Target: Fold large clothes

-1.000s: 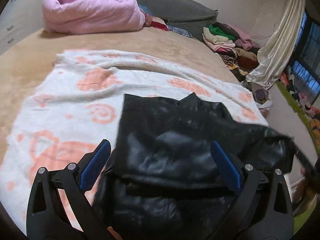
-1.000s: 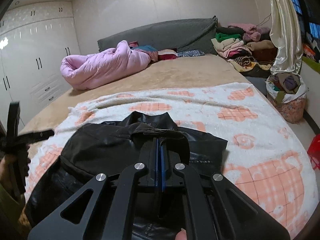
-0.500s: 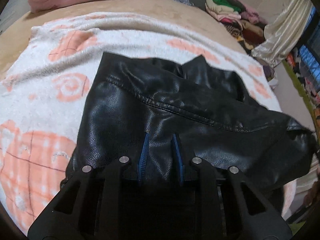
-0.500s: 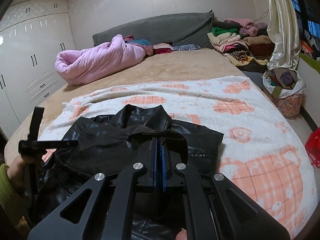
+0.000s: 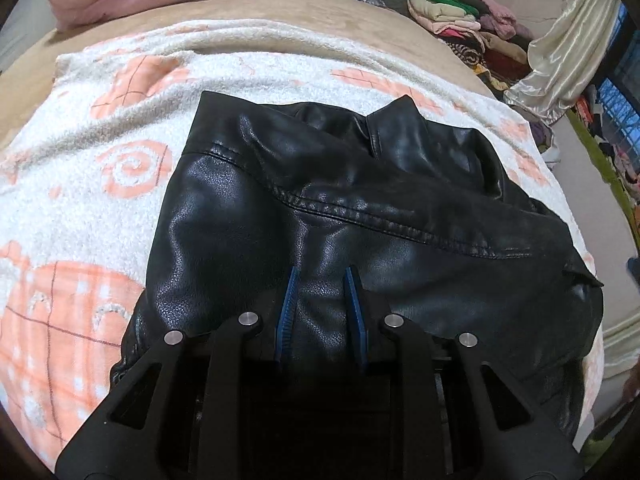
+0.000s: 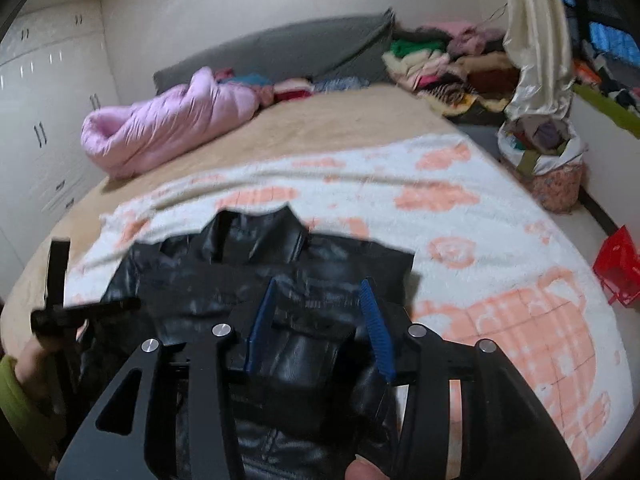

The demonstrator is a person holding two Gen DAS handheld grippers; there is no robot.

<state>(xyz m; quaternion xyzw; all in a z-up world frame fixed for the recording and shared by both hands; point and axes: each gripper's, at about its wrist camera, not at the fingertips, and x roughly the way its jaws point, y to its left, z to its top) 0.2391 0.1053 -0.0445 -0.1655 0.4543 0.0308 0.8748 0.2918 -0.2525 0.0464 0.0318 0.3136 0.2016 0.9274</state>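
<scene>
Blanketed bed [image 6: 480,240], left gripper [image 5: 320,280] angled down pinching black jacket [image 5: 360,200], right gripper [image 6: 320,292] just opening.

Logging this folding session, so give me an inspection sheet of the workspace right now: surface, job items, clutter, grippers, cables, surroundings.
Surface: bed under a white and orange blanket.
Job's things: black leather jacket lying on the blanket, collar away from the cameras.
Clutter: pink quilt; heaped clothes.
Grippers: left gripper shut on a jacket fold; right gripper has just been opening, jacket between its pads, unpressed.
Cables: nothing seen.
Surroundings: white wardrobe, curtain, red basket.
</scene>
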